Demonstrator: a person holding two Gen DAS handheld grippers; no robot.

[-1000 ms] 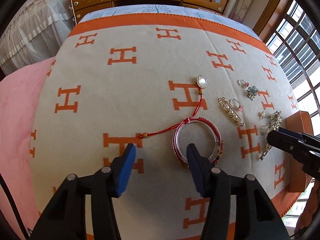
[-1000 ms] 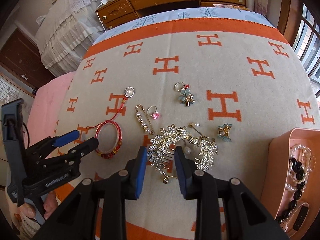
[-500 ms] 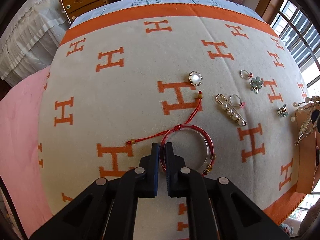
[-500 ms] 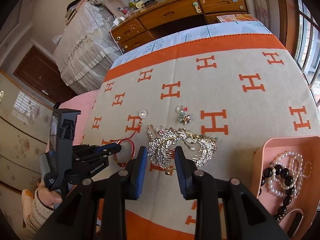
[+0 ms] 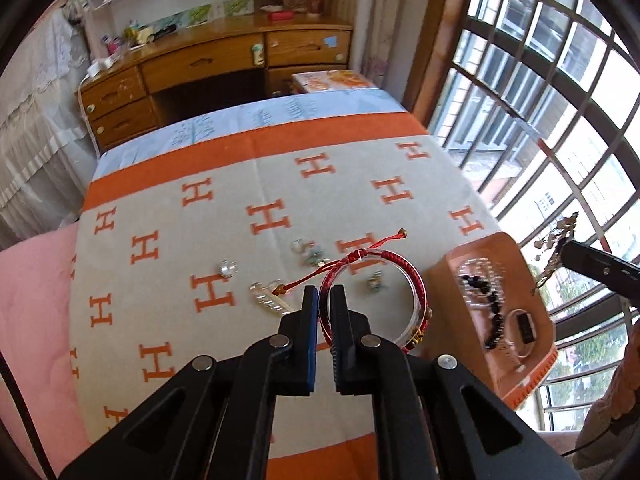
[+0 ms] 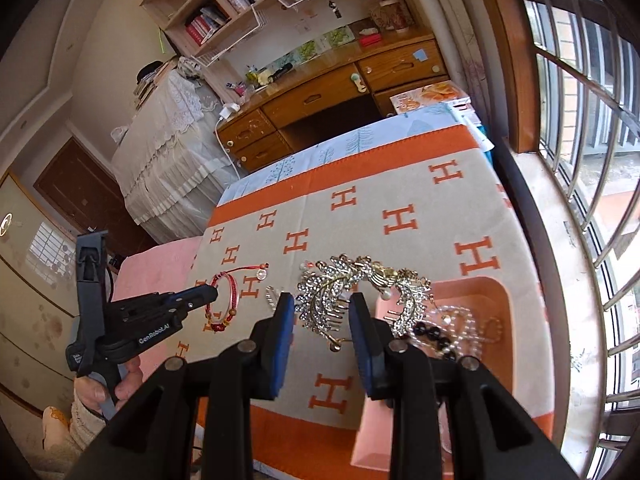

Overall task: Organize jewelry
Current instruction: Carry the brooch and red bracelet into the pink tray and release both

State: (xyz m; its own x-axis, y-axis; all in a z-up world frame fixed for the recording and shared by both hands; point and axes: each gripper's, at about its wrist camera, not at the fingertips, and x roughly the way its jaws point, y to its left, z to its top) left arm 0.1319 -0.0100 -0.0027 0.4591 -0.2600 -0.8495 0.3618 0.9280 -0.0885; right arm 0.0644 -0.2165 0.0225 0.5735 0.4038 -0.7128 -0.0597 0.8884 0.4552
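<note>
My left gripper [image 5: 324,300] is shut on the red cord bracelet with a clear bangle [image 5: 404,276] and holds it lifted above the blanket; it also shows in the right wrist view [image 6: 230,300]. My right gripper [image 6: 322,312] is shut on a gold rhinestone hair comb [image 6: 352,284], held in the air over the left edge of the pink jewelry box [image 6: 500,292]. The box [image 5: 532,288] holds pearl and black bead strands [image 5: 480,288]. A round pearl brooch [image 5: 227,268], a pearl pin [image 5: 266,300] and small flower pieces [image 5: 314,254] lie on the blanket.
The beige blanket with orange H marks [image 5: 240,184] covers the bed. A wooden desk [image 5: 208,68] stands beyond the far edge. A barred window [image 5: 560,120] runs along the right. A pink sheet [image 5: 36,300] lies at the left.
Both grippers have risen from the blanket. My left gripper shut on the bracelet and lifted it to the right. My right gripper carried the hair comb over the pink box.
</note>
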